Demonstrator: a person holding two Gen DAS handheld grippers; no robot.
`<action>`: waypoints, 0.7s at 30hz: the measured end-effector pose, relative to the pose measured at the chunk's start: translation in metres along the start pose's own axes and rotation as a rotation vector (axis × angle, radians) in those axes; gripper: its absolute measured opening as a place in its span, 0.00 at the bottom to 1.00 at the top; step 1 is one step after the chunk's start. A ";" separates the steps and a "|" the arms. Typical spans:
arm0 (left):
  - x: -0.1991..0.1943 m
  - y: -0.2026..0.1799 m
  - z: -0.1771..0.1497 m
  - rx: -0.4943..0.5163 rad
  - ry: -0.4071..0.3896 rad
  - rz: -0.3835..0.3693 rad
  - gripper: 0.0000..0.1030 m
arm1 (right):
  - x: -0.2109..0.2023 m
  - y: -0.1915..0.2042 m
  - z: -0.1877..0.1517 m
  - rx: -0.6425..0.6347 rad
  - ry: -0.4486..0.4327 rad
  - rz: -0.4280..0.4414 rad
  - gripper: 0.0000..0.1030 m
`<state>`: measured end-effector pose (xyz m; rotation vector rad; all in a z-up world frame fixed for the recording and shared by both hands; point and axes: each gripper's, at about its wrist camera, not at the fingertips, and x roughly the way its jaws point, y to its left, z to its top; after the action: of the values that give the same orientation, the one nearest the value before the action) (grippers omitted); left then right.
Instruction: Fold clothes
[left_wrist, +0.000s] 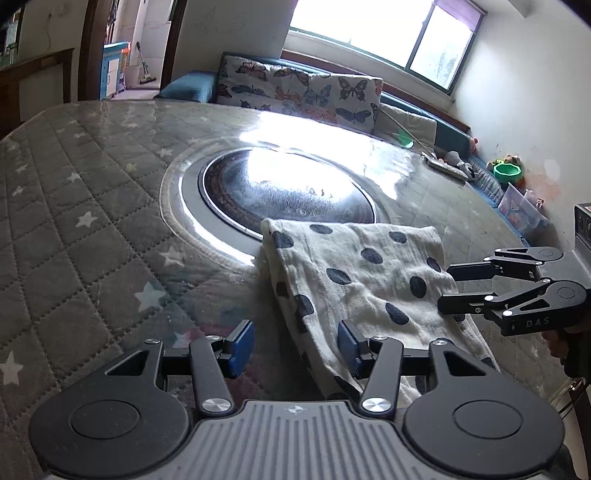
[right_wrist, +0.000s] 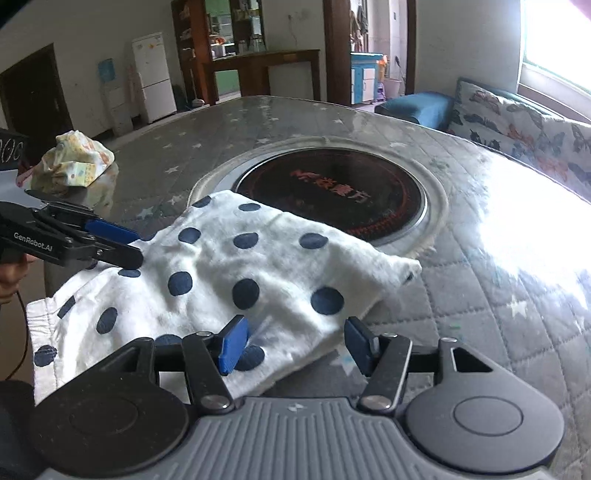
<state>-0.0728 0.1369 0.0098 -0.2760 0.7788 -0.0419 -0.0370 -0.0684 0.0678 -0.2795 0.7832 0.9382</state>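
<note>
Because the dotted cloth (left_wrist: 354, 280) lies already doubled on the desk (left_wrist: 92, 206), near the front edge and with its far end over the rim of the round cooker plate (left_wrist: 288, 192), both tools seem placed to take its near end for one more fold. On the left, the left gripper (left_wrist: 297, 349) has its fingers spread; one blue pad is over the cloth edge, the other over bare quilted cover, pinching nothing. On the right, the right gripper (right_wrist: 293, 345) is also spread, with the cloth's near corner between the pads but not squeezed. The left view alone shows the window (left_wrist: 388, 33) and butterfly cushion (left_wrist: 299, 92); only the right view shows a second crumpled garment (right_wrist: 74, 162) waiting far left
</note>
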 end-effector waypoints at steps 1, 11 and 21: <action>-0.001 -0.001 0.000 0.007 -0.003 0.002 0.52 | -0.002 0.000 0.000 0.003 -0.005 -0.001 0.58; -0.006 -0.006 -0.006 0.052 -0.010 0.038 0.53 | -0.013 0.015 -0.011 -0.020 -0.007 0.020 0.58; -0.028 -0.038 -0.004 0.099 -0.054 -0.008 0.53 | -0.031 0.035 -0.017 -0.054 -0.028 0.053 0.63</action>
<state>-0.0929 0.1033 0.0358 -0.1856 0.7201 -0.0797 -0.0838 -0.0765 0.0813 -0.2929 0.7433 1.0127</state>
